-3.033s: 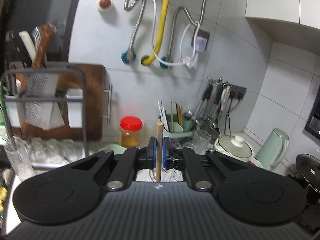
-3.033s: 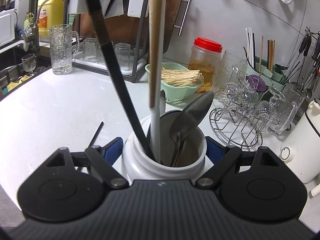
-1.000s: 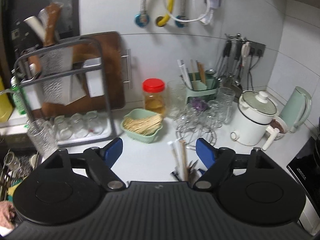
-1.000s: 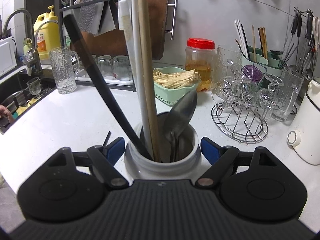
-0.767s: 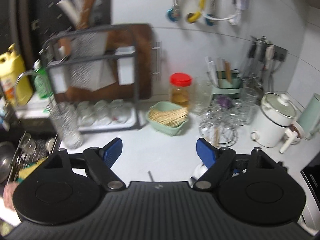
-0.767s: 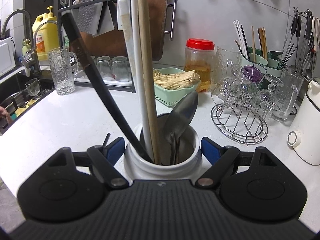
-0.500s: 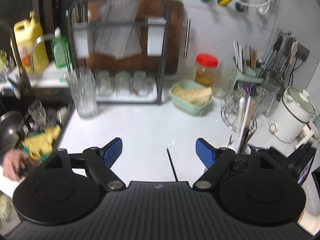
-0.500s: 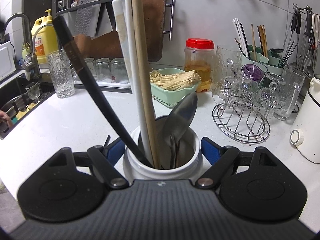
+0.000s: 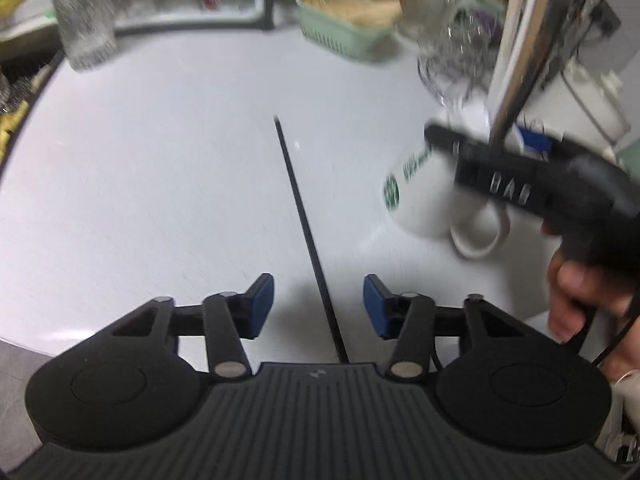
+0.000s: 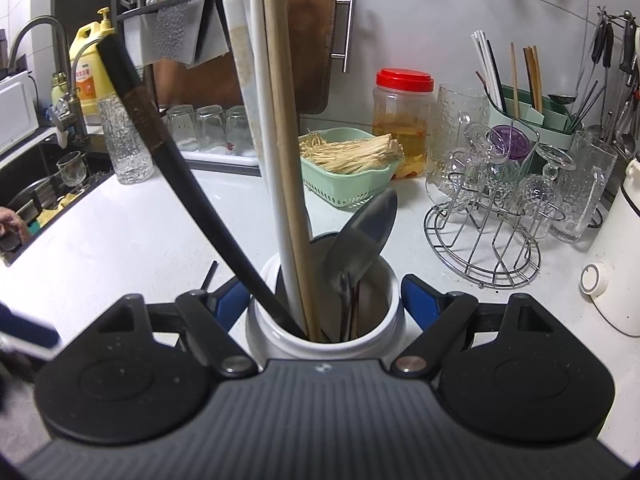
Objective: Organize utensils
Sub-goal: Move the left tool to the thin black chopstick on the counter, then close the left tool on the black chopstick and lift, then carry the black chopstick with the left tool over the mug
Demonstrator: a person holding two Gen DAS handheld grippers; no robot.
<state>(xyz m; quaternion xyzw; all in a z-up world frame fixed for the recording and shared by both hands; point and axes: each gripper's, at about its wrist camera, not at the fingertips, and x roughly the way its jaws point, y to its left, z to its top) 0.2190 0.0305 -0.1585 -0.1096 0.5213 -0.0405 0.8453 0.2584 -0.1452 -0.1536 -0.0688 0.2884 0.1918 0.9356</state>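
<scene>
Below, the left gripper (image 9: 319,304) has its jaws closing around a black chopstick (image 9: 306,226) lying on the white table (image 9: 160,152), untouched; the mug's (image 9: 432,196) green print blurs; right gripper (image 10: 322,298) clamps that mug (image 10: 324,340) of utensils.

Home kitchen: white countertop (image 10: 120,240), sink with faucet (image 10: 36,36), dish soap bottle (image 10: 90,68), rack of drinking glasses (image 10: 484,216), wooden cutting board (image 10: 280,40), utensil caddy with chopsticks (image 10: 532,116), hanging ladles (image 10: 608,64).
</scene>
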